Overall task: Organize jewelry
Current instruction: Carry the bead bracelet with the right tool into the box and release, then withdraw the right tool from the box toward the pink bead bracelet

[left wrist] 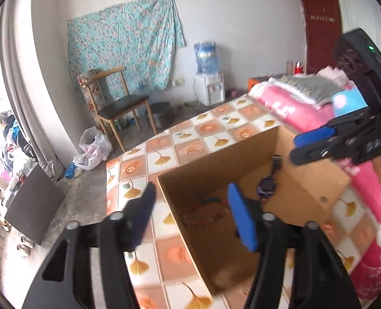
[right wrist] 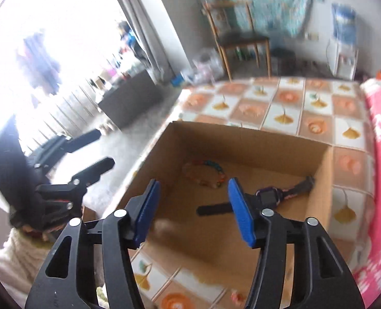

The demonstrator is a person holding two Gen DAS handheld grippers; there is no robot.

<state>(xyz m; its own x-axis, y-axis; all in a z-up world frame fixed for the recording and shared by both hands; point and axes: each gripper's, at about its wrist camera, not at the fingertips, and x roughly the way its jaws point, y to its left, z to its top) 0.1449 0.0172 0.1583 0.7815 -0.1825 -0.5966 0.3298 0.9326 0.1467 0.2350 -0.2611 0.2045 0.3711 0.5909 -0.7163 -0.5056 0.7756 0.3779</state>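
An open cardboard box (left wrist: 216, 159) (right wrist: 241, 139) stands on a bed sheet printed with orange and white squares. On its floor lie a purple watch (left wrist: 267, 186) (right wrist: 266, 194) with a dark strap and a bracelet of coloured beads (left wrist: 208, 211) (right wrist: 208, 172). My left gripper (left wrist: 191, 190) (right wrist: 105, 149) hangs open over the box's left rim, nothing between its blue pads. My right gripper (right wrist: 194, 182) (left wrist: 295, 149) is open above the box too, also empty. A small pale blur (right wrist: 162, 225) shows near the right gripper's left finger; what it is I cannot tell.
Folded pink quilts (left wrist: 293, 108) (right wrist: 380, 139) are piled along the bed's right side. Beyond the bed stand a wooden chair (left wrist: 118, 108), a water dispenser (left wrist: 208, 77), a white plastic bag (left wrist: 92, 152) on the floor and a dark low cabinet (left wrist: 33, 206).
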